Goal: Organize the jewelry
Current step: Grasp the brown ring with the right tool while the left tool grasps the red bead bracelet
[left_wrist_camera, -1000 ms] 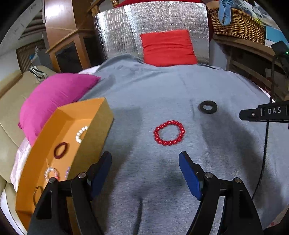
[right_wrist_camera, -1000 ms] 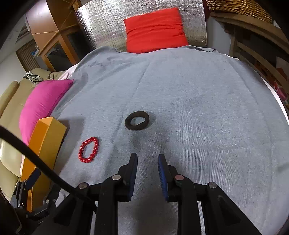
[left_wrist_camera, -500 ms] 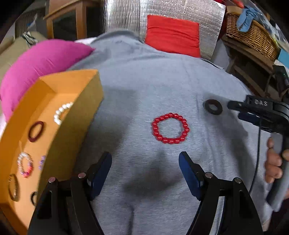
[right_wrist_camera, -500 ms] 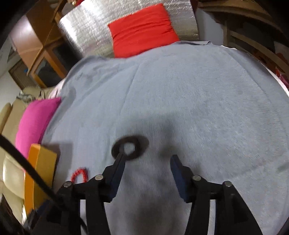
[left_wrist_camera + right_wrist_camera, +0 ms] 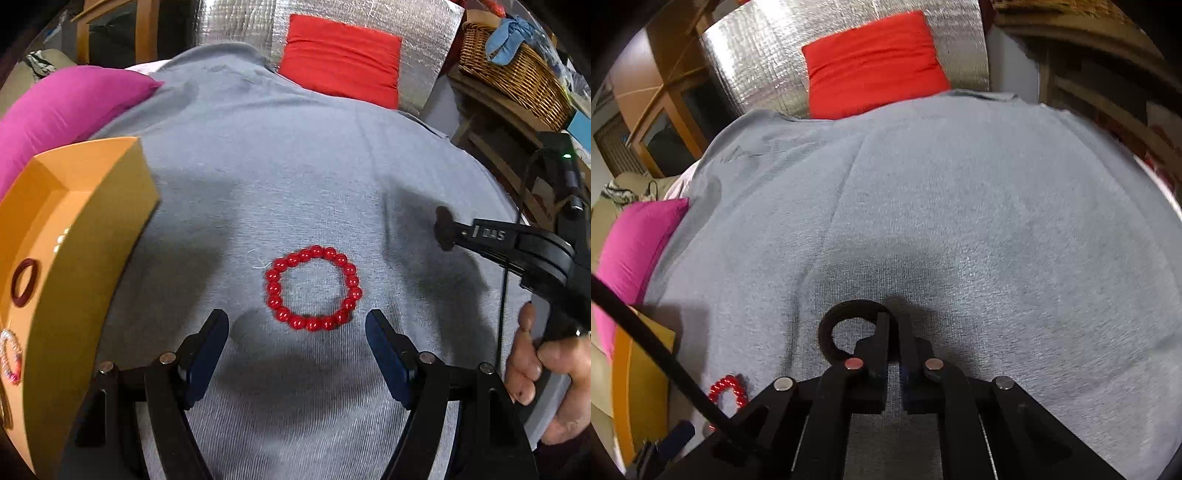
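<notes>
A red bead bracelet lies flat on the grey cloth, just ahead of my open, empty left gripper. It also shows in the right wrist view at lower left. My right gripper is shut on the right side of a black ring that rests on the cloth. In the left wrist view the right gripper reaches in from the right, with the black ring at its tip. An orange box at left holds a dark red ring and a sparkly bracelet.
A pink cushion lies behind the orange box. A red cushion leans on a silver panel at the far edge. A wicker basket sits on wooden shelves at right. A black cable crosses the lower left.
My right gripper moved forward over the black ring and closed on its right side. My left gripper moved closer to the red bracelet and stayed open.
</notes>
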The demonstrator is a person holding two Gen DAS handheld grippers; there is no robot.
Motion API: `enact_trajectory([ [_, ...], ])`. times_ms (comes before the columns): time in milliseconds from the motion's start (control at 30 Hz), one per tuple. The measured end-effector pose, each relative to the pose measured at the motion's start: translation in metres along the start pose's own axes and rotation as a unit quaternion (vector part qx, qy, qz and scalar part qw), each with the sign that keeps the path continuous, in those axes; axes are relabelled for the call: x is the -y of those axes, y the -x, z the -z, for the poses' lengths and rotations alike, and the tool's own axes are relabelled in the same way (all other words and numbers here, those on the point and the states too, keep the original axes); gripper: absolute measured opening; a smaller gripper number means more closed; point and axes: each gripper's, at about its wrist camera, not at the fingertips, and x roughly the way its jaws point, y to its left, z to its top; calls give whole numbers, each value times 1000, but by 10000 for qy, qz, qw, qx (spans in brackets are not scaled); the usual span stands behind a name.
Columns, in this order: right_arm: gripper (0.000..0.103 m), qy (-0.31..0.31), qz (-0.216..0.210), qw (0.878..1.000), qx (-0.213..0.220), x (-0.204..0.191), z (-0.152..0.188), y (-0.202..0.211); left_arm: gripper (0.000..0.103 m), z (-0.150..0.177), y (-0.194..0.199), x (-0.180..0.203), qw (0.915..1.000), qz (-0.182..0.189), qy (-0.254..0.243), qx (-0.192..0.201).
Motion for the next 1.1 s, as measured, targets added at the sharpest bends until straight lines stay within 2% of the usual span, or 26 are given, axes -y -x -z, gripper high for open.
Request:
enact_trajectory([
  [233, 3, -256, -249, 9994, -26, 20, 2, 16, 77, -3, -10, 4, 9995, 3, -294, 102],
  [333, 3, -226, -234, 9995, -56, 23, 3, 17, 65, 0, -13, 12, 9987, 54, -505, 71],
  [400, 3, -292, -300, 9990, -149, 26, 3, 16, 49, 1, -13, 15, 9979, 64, -632, 140],
  [467, 3, -409, -410, 9980, -248, 32, 3, 15, 37, 1, -13, 14, 9976, 94, -660, 176],
  [567, 5, -559, -444, 9971, -268, 40, 1, 14, 23, 1, -13, 10, 9974, 138, -665, 235],
  [600, 9, -605, -472, 9966, -289, 41, 0, 13, 19, 2, -12, 8, 9974, 153, -652, 249],
  [633, 12, -630, -510, 9962, -307, 42, 0, 12, 19, 1, -12, 6, 9975, 188, -625, 256],
  [700, 25, -621, -519, 9963, -305, 38, -2, 9, 18, 0, -12, 3, 9979, 285, -532, 254],
  [800, 27, -527, -439, 9973, -260, 30, -3, 4, 17, -2, -12, 3, 9978, 301, -531, 268],
  [867, 27, -463, -329, 9982, -184, 23, -4, 2, 10, -2, -10, 4, 9976, 349, -523, 286],
  [933, 27, -371, -243, 9989, -151, 16, -4, -2, 10, -1, -7, 3, 9973, 378, -540, 321],
  [1000, 26, -207, -100, 9997, -113, 9, -4, -6, 10, -1, -5, 2, 9971, 393, -553, 339],
  [1033, 21, -87, -13, 9999, -74, 5, -3, -6, 10, 0, -4, 1, 9971, 398, -556, 332],
  [1067, 4, 74, 69, 9999, -30, 1, -1, -6, 10, -1, -4, 0, 9971, 402, -562, 332],
  [1100, 3, 203, 82, 9997, -55, -3, 0, -7, 10, -1, -2, 1, 9970, 404, -564, 345],
])
